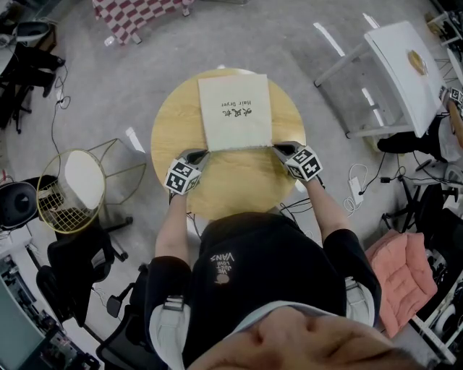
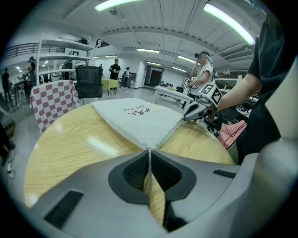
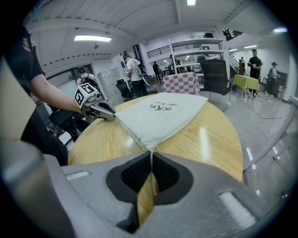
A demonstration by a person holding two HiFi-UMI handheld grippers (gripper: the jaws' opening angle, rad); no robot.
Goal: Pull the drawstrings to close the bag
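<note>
- Nearest the head camera is the person's black shirt [image 1: 268, 267], with both forearms reaching forward over the near edge of a round wooden bench [image 1: 239, 191].
- On the bench lies the bag [image 1: 235, 112], a pale, flat cloth rectangle with dark lettering on its upper face. It sits in the middle of the far half of the bench, its near edge running straight across between the two grippers.
- At the bag's near left corner is the left gripper [image 1: 202, 154], with its marker cube toward the person. Its jaws are pressed together on the left drawstring [image 2: 149, 154], a thin white cord that runs from between the pads straight to that corner.
- At the near right corner is the right gripper [image 1: 279, 148], mirroring the other. Its jaws are likewise closed, nipping the right drawstring [image 3: 151, 155], which leads out from the pads to the bag's corner.
- Both grippers sit low, just above the bench top, and are well apart from each other, with the width of the bag between them.
- On the floor to the person's left stands a gold wire basket [image 1: 69, 191]. A checked cloth [image 1: 137, 14] shows beyond the far side of the bench.
</note>
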